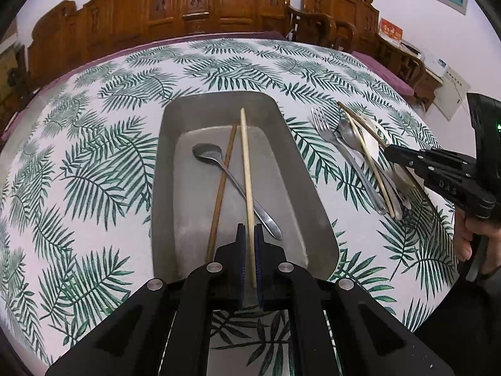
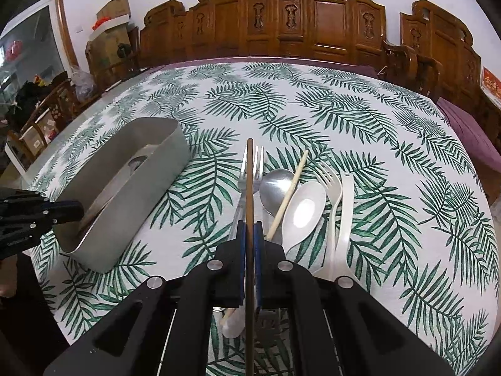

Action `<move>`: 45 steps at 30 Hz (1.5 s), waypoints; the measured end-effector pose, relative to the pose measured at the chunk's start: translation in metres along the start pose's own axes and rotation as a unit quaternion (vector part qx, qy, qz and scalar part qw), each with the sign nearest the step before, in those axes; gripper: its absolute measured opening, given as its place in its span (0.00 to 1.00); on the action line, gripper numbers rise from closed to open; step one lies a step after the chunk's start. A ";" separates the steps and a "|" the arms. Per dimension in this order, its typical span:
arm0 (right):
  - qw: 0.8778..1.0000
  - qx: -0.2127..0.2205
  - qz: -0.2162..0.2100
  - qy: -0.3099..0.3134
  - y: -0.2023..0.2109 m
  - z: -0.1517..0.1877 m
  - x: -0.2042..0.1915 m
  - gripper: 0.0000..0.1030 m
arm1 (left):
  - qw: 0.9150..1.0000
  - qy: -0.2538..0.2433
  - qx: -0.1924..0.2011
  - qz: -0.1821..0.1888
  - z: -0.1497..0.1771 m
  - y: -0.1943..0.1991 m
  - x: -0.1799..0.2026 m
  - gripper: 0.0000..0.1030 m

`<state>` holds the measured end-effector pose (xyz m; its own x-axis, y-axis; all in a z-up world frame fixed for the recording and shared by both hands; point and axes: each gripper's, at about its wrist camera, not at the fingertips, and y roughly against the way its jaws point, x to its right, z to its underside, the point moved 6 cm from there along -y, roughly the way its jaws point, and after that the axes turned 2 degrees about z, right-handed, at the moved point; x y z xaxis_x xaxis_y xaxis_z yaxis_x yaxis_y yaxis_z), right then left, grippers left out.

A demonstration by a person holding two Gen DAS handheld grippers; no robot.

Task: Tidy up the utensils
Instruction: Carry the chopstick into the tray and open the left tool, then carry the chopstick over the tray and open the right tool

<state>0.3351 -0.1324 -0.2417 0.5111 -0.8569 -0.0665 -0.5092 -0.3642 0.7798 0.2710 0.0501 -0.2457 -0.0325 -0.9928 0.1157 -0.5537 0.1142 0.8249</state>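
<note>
A: Left gripper (image 1: 249, 230) status?

B: Fingers are sitting nearly closed, pads (image 1: 240, 250) flanking a light chopstick (image 1: 247, 169). Stick is running straight fwd between them, over the metal tray (image 1: 316, 188). Firm pinch or just touching, can't tell.

A: Tray contents?

B: Ahead of the fingers: a dark chopstick (image 1: 223, 185) lying just left of the light one, crossing a steel spoon (image 1: 231, 181), bowl end far, handle end near the right pad.

A: Right gripper (image 2: 249, 228)?

B: Fingers are clamping a dark brown chopstick (image 2: 249, 181), pointing straight fwd. Gap = stick width only.

A: And under/ahead of it?

B: Loose pile on the leaf-print tablecloth (image 2: 391, 156): metal fork (image 2: 250, 169) right behind the stick, metal spoon (image 2: 275, 185), pale chopstick (image 2: 289, 194) slanting right, then white plastic spoon (image 2: 305, 210), white fork (image 2: 332, 188), white knife (image 2: 346, 206) further right. Tray is sitting well left of those fingers.
</note>
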 end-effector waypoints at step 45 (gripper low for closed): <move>0.995 0.013 -0.095 -0.029 -0.045 -0.083 -0.169 0.06 | 0.992 0.022 0.113 -0.045 -0.015 0.105 -0.060 0.56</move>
<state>0.3293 0.0590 -0.2138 0.5597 -0.7911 -0.2467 -0.4263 -0.5302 0.7329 0.2270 0.1227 -0.1576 0.0598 -0.9954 0.0747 -0.7251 0.0081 0.6886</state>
